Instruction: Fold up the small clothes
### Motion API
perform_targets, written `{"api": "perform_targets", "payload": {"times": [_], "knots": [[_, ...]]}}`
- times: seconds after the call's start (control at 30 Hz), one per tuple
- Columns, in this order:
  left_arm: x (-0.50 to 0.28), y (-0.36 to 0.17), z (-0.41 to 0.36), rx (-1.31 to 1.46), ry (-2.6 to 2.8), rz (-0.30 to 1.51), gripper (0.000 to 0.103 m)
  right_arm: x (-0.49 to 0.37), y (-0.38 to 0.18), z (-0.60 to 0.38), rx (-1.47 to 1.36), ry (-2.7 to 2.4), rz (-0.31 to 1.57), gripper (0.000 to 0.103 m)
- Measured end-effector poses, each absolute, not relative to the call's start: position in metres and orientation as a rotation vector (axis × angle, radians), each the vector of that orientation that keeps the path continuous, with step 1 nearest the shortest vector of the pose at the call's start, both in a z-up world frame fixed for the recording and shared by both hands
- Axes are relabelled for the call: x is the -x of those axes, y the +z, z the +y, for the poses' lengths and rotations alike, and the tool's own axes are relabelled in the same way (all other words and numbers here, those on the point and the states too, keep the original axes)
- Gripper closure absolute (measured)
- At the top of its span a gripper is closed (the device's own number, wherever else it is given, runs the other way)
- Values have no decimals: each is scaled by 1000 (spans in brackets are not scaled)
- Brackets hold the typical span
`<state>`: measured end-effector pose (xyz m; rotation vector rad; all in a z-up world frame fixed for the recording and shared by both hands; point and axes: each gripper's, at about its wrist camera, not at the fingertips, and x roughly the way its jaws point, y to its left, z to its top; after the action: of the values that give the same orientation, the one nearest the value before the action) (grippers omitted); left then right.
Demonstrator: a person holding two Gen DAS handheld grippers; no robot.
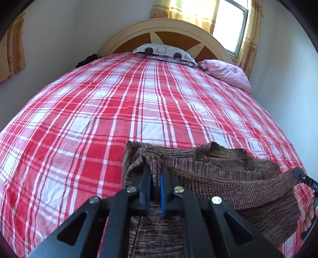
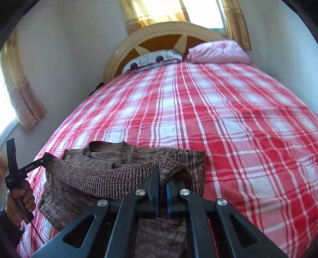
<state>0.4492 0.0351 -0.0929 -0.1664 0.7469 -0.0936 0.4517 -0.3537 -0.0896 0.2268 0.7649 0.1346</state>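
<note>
Daylit, bright. Light comes from the window [image 1: 231, 25] behind the headboard, blown out white; curtain [image 1: 178, 12] glows yellow. Strong fisheye bulge, bed [image 1: 119, 99] domed, dark vignette in the corners. Right view slightly motion-blurred; near grippers soft, little shadow on them.

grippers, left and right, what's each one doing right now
left gripper: closed on the brown sweater's ribbed edge.
right gripper: closed on the same edge, other corner.

Home bedroom: ahead of the tool, a bed [image 1: 139, 103] with plaid sheet, arched headboard [image 1: 163, 29], pillows [image 2: 218, 52] at its far end, curtained window [image 1: 230, 25] beyond.
</note>
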Motion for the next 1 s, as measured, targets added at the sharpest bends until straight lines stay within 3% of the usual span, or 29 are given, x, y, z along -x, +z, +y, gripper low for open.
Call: {"api": "perform_targets", "payload": {"times": [0.17, 0.3, 0.37, 0.43, 0.5, 0.57, 0.6, 0.77, 1.0], "knots": [[-463, -98, 28, 141, -85, 759, 94, -481, -113, -362, -267, 147, 856, 98], [-471, -93, 32, 156, -61, 744, 84, -499, -118, -370, -315, 158, 899, 97], [-469, -91, 36, 163, -41, 736, 71, -501, -117, -369, -307, 152, 905, 97], [-464, -87, 39, 157, -23, 714, 44, -498, -112, -366, -280, 143, 894, 95], [-455, -84, 40, 132, -15, 692, 41, -492, -106, -366, -265, 138, 874, 84], [-446, -81, 33, 90, -42, 697, 37, -489, -101, -369, -280, 159, 865, 37], [-441, -81, 29, 63, -52, 708, 36, -488, -98, -371, -285, 171, 860, 30], [-414, -89, 3, -116, -118, 745, 18, -467, -76, -353, -330, 295, 845, 30], [-438, -125, -1, -158, -88, 896, 17, -475, -113, -259, -284, 560, 1072, 30]]}}
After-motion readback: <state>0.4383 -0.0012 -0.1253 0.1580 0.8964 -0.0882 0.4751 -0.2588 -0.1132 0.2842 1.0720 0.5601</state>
